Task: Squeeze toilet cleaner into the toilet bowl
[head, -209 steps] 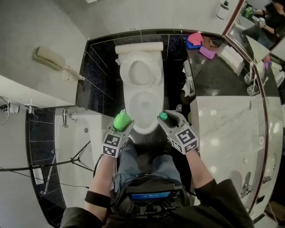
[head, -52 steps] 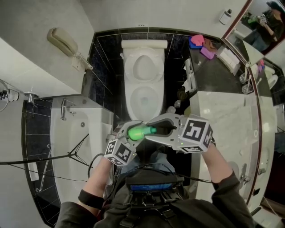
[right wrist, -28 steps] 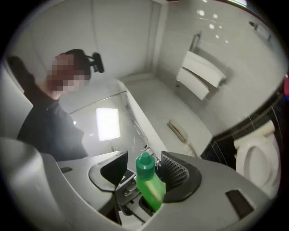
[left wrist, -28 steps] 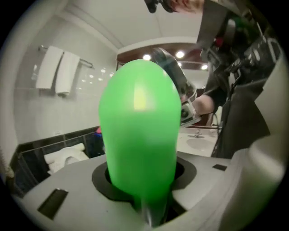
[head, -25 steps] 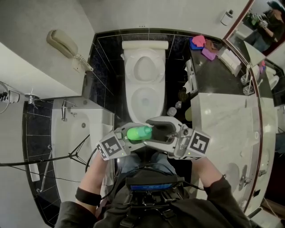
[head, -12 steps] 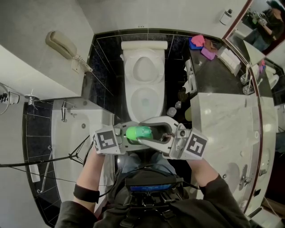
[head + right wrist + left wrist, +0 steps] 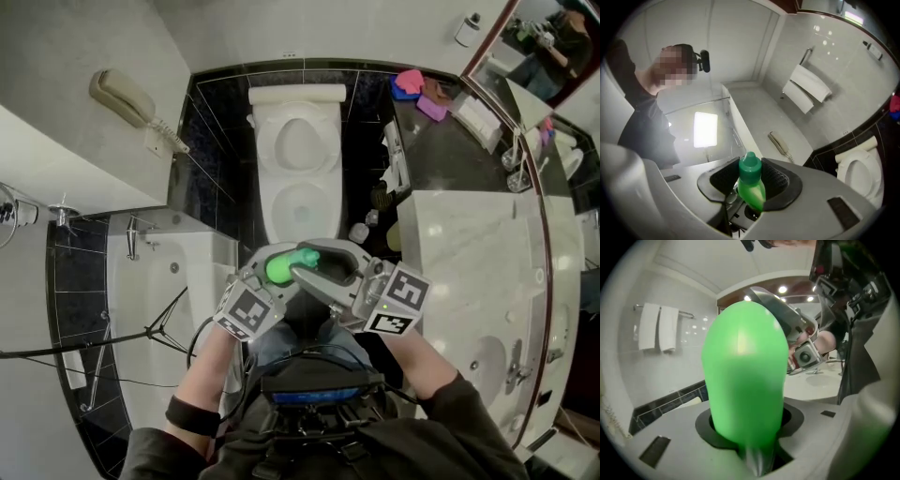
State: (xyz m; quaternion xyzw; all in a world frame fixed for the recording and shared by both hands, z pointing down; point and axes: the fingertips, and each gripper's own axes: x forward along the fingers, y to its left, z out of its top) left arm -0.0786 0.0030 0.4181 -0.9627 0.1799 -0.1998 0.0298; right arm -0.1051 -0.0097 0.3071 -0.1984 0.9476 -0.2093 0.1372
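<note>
At far left of the head view, a wall phone (image 7: 122,97) hangs on the pale wall, with the bathtub (image 7: 164,281) below it. Next comes the left gripper (image 7: 270,274): its jaws stand partway apart and are clamped on the body of the green toilet cleaner bottle (image 7: 743,376), which fills the left gripper view. The bottle lies roughly level, with its cap (image 7: 750,165) toward the right gripper (image 7: 317,266). The right gripper's jaws have just been closing, and the ribbed pads sit against both sides of the cap, gripping it. The two grippers meet above the lap, nearer the camera than the front rim of the toilet bowl (image 7: 300,204). The bottle is apart from the bowl, not over it. The bowl is open. A marble desk (image 7: 469,262) is at right.
</note>
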